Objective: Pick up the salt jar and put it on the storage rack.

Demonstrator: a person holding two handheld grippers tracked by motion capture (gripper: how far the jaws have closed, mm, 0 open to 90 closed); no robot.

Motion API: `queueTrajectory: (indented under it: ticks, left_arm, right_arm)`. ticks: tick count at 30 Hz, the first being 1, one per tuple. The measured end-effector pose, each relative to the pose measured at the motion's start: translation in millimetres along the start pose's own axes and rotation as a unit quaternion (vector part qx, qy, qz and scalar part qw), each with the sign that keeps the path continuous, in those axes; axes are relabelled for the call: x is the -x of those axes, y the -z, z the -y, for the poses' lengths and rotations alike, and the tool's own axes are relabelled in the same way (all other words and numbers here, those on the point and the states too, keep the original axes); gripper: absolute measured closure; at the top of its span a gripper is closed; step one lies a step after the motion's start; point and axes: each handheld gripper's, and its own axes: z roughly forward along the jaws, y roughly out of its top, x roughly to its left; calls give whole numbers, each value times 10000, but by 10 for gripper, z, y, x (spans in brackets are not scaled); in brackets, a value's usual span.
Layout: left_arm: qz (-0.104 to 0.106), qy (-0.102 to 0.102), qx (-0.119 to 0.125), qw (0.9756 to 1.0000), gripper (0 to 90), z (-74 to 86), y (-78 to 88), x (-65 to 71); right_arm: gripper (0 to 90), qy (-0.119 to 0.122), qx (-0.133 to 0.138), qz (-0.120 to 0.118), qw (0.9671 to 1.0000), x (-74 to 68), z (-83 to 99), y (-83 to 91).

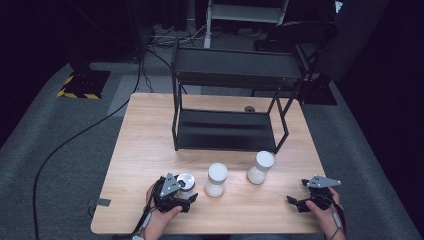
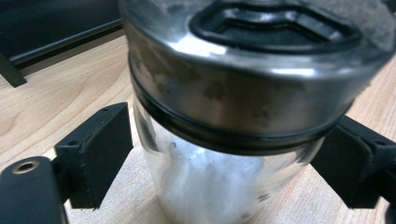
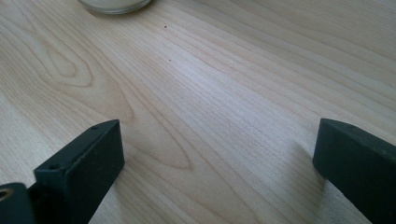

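Near the table's (image 1: 150, 125) front-left corner, our left gripper (image 2: 219, 158) straddles the steel-lidded jar (image 2: 233, 140) below its lid; pads look just shy of the glass. We squeeze squarely, keep it upright. Right gripper (image 3: 217, 161) rests released, empty.

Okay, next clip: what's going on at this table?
A person holds a gripper in each hand. The left gripper has its jaws around a metal-lidded glass jar at the table's near edge. Two more jars stand to its right, before a black shelf rack. The right gripper is open over bare wood.
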Motion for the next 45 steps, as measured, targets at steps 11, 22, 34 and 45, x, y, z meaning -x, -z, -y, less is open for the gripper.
queueTrajectory:
  ticks: [11,22,34,45]
  left_arm:
    - [-76,-60,126,9999,303,58,-11,33]
    - [-89,-61,224,9997,306,105,-15,33]
    - [-99,-55,152,9998,306,2,7,31]
    - [-140,-29,221,9997,307,-121,38,5]
  right_arm:
    - [17,3,-1,-2,10000,1,0,0]
    - [16,2,-3,-6,10000,2,-1,-1]
    - [13,3,-5,-12,10000,3,-2,-2]
    - [13,3,-8,-10,10000,2,-3,-2]
